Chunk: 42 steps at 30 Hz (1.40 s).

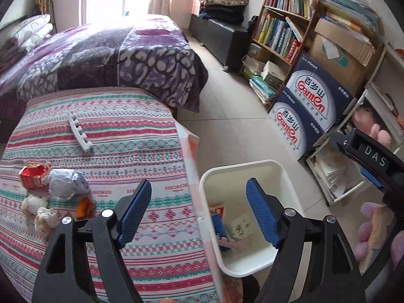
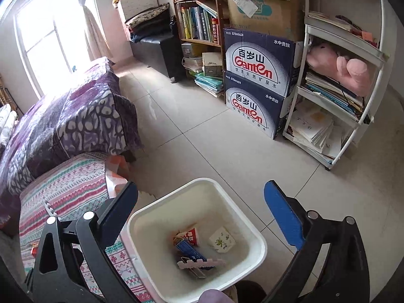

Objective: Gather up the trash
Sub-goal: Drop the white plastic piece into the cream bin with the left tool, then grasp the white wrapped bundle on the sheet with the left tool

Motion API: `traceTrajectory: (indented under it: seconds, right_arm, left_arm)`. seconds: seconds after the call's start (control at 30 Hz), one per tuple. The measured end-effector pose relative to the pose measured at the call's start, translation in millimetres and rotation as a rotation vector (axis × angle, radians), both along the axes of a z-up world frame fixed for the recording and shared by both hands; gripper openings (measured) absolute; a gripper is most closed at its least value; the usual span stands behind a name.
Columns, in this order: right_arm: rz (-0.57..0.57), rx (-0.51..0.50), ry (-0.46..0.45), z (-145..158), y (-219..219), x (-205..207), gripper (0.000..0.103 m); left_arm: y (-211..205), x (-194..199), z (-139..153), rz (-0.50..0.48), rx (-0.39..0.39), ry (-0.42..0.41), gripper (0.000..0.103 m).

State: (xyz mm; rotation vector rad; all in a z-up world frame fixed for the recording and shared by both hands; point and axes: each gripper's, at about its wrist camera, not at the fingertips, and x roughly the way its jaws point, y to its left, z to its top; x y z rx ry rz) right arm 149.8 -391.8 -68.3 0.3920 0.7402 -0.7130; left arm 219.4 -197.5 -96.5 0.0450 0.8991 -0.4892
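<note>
A white bin [image 1: 252, 169] [image 2: 192, 189] stands on the floor beside the striped cloth surface [image 1: 151, 156]. In it lie a blue wrapper [image 2: 190, 252], a pink toothed strip [image 2: 202, 263], a red-white packet [image 2: 190, 236] and a small floral box [image 2: 222, 240]. My left gripper [image 1: 199, 199] hangs open over the bin's left rim, nothing between its blue pads. My right gripper [image 2: 202, 202] is open wide above the bin, empty. On the cloth at left lie a red carton [image 1: 34, 176], crumpled silver paper [image 1: 67, 184], white tissue balls [image 1: 38, 209], an orange scrap [image 1: 84, 208] and a white toothed strip [image 1: 79, 132].
A purple bed [image 1: 101, 55] lies behind the cloth surface. Stacked blue water boxes [image 2: 257, 83], a bookshelf [image 1: 285, 25] and a white rack [image 2: 341, 88] line the far side of the tiled floor [image 2: 214, 146]. A hand on the right tool [image 1: 371, 224] shows at the right edge.
</note>
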Motion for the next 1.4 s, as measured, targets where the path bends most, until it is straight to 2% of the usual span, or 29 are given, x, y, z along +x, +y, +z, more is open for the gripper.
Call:
traceTrajectory:
  seconds: [0.2,0.27,0.47,0.57,0.67,0.73,0.87,1.1,1.13,1.2,1.23,1.37,1.4]
  right_arm:
    - [0.054,-0.037,0.055,-6,30,19,0.096]
    - [0.083,-0.043,0.081,-10,41,26,0.096]
    - [0.156,-0.054,0.125,-18,76,46,0.096]
    - [0.185,-0.053,0.132,-21,92,54,0.096]
    - [0.224,-0.042,0.146,-25,107,61,0.096]
    - [0.241,-0.041,0.156,-27,115,66,0.096]
    - [0.267,-0.042,0.172,-32,131,74,0.096]
    - [0.312,-0.033,0.196,-41,153,87,0.096]
    - [0.319,-0.032,0.199,-42,154,88,0.096]
    - [0.335,-0.030,0.207,-45,160,91,0.096]
    - [0.345,-0.031,0.212,-46,163,93,0.096]
    - [0.389,-0.039,0.233,-52,174,100,0.096]
    - [0.399,-0.041,0.236,-54,177,101,0.096]
  left_arm:
    - [29,7,0,0.127,0.128,-0.109,0.089]
    - [40,11,-2,0.163,0.182,-0.135,0.090]
    - [85,31,-11,0.260,0.263,-0.108,0.090]
    - [113,45,-20,0.305,0.307,-0.056,0.090]
    - [139,60,-39,0.309,0.372,0.048,0.090]
    - [158,69,-54,0.307,0.389,0.129,0.090]
    - [188,78,-79,0.316,0.404,0.248,0.090]
    - [209,83,-104,0.293,0.359,0.355,0.089]
    - [210,84,-107,0.285,0.357,0.361,0.088]
    - [209,83,-115,0.266,0.360,0.381,0.075]
    - [208,83,-120,0.254,0.358,0.394,0.072]
    - [209,81,-130,0.232,0.387,0.407,0.043]
    - [211,80,-129,0.229,0.378,0.400,0.041]
